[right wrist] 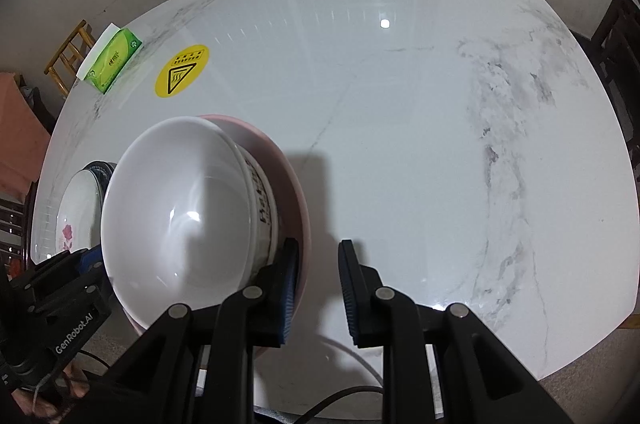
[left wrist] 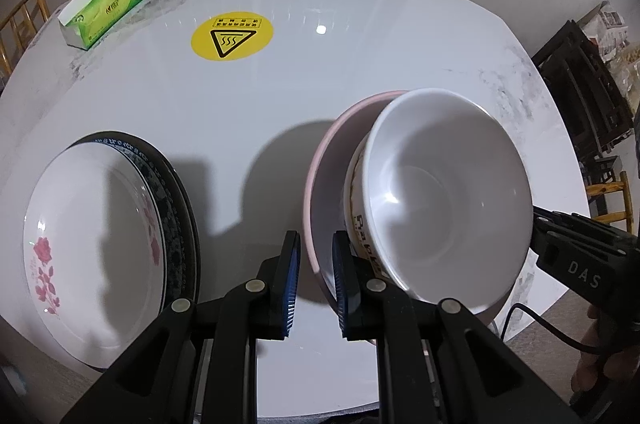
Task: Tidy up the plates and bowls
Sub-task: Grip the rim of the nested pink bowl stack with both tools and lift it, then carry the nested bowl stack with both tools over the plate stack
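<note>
White bowl (left wrist: 440, 196) nested in pink bowl (left wrist: 324, 184), near the table's (left wrist: 360, 44) front edge; left gripper (left wrist: 316, 280) straddling pink rim, unclamped; right gripper (right wrist: 318, 288) open, alongside; best squeezing squarely, lifting level

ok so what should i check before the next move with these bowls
1. white bowl nested inside pink bowl: ok
2. left tool straddles the pink bowl's rim: ok
3. left tool clamped firmly on that rim: cannot tell
4. right tool gripping the bowls: not ok, it is open beside them
5. plate stack apart from the bowls: ok
</note>
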A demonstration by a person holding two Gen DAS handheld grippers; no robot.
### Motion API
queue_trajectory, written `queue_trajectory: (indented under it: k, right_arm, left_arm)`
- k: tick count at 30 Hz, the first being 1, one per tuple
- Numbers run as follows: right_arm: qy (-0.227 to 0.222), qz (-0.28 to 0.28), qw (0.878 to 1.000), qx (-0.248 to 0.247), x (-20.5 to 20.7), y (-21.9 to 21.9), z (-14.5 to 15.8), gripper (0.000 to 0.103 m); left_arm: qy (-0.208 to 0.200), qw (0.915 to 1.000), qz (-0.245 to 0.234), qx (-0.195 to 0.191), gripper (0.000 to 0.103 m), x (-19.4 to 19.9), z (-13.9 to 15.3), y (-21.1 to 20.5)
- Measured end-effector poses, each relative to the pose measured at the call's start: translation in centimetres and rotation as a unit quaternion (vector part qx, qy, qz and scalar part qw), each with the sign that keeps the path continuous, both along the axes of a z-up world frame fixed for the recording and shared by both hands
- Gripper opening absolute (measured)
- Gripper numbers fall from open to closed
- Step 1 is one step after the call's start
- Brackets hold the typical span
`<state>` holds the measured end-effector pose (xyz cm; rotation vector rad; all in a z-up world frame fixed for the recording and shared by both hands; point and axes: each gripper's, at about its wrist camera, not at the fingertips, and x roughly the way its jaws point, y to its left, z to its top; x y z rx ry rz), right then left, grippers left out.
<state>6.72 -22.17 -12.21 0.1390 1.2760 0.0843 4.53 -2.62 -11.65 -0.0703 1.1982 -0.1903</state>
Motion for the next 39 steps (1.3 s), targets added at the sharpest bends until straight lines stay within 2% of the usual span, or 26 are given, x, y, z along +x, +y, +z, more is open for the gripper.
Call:
queue_trajectory:
  k: [8,14,23,39]
  right_arm:
    - [-0.002,0.000,1.000,0.015,-0.24,-0.33,-0.02,0.018]
    - [-0.002,-0.002,1.000,0.029,-0.35,-0.11,-0.01,0.010]
    - [-0.006,-0.008,1.000,0.029,-0.36,0.02,-0.01,0.010]
    - [-0.001,-0.012,1.000,0.026,-0.23,0.00,0.04,0.010]
  left_arm:
    - [-0.010,0.9999,0.001,0.004,0.008,-0.02,0.03,-0.20]
    - [-0.018,0.9997,0.002,0.017,0.007,-0.08,0.16,-0.51]
    - [-0.026,0.9992,0.001,0.029,0.007,-0.08,0.19,-0.77]
    - [-0.026,0.9993,0.001,0.025,0.006,0.07,0.14,-0.58]
